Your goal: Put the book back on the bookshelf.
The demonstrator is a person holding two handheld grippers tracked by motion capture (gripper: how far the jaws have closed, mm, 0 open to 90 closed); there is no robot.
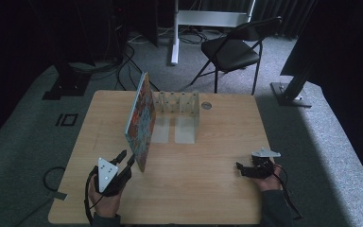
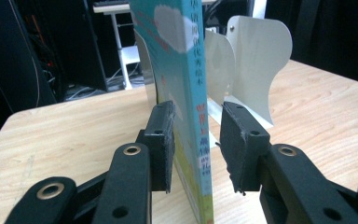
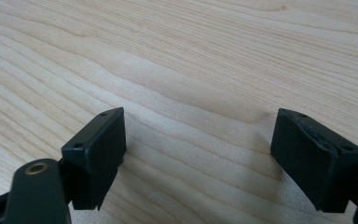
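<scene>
You have one counter [image 1: 208, 179] in front of you, and one picture book [image 1: 141, 120] standing on edge left of centre. Behind it, at upper centre, sits one rack of white bookends [image 1: 179, 101] (four dividers, as far as you can make out). One black folding chair [image 1: 234, 47] stands at the top. You hold two grippers: left gripper [image 1: 123, 158], right gripper [image 1: 240, 169].

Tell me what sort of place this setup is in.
Probably a lab or recording studio, not a home: black curtains around a grey carpeted floor, loose cables behind the light wooden table, and a black folding chair.
</scene>
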